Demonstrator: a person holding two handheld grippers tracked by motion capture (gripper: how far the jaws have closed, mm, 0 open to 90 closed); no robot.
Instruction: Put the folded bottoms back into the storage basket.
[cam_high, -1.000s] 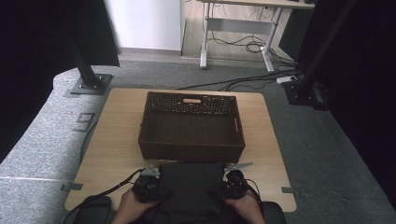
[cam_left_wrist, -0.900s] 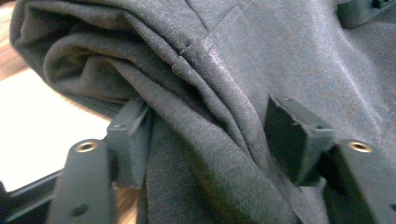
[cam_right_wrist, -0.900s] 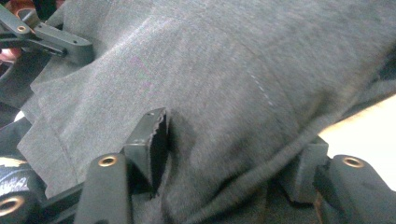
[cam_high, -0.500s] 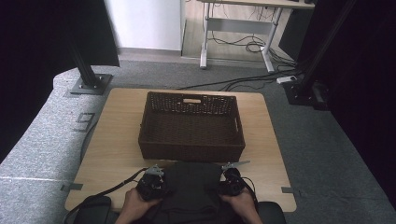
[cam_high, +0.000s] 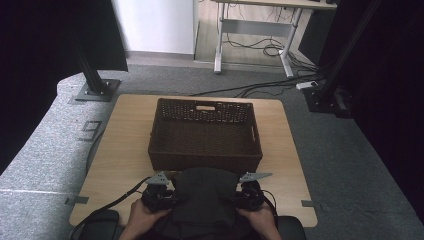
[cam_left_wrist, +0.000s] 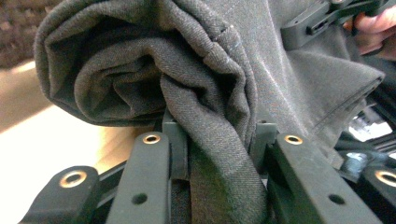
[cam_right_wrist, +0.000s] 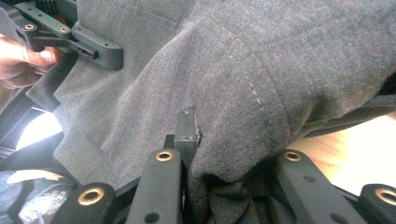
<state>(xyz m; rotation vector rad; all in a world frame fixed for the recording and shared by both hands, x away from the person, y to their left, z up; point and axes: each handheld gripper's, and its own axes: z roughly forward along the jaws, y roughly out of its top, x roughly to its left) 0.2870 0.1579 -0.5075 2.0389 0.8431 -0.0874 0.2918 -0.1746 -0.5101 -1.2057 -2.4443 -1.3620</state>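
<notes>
A folded dark grey cloth (cam_high: 204, 197) lies at the near edge of the wooden table (cam_high: 120, 150), just in front of a dark wicker basket (cam_high: 205, 134). My left gripper (cam_high: 172, 199) is shut on the cloth's left side; in the left gripper view its jaws pinch a thick fold of the cloth (cam_left_wrist: 219, 154). My right gripper (cam_high: 235, 199) is shut on the cloth's right side, and in the right gripper view the cloth (cam_right_wrist: 243, 107) bulges over its jaws. Across the cloth, each gripper view shows the other gripper (cam_left_wrist: 322, 18) (cam_right_wrist: 70, 35) with a hand on it.
The basket's inside looks empty and it takes up the table's middle. Bare wood lies left and right of it. Black stand bases (cam_high: 95, 90) (cam_high: 325, 97) sit on the grey floor beyond the table. A cable (cam_high: 107, 207) trails off the near left edge.
Both grippers and the cloth between them have drawn slightly back toward the near edge of the table. The basket has not moved.
</notes>
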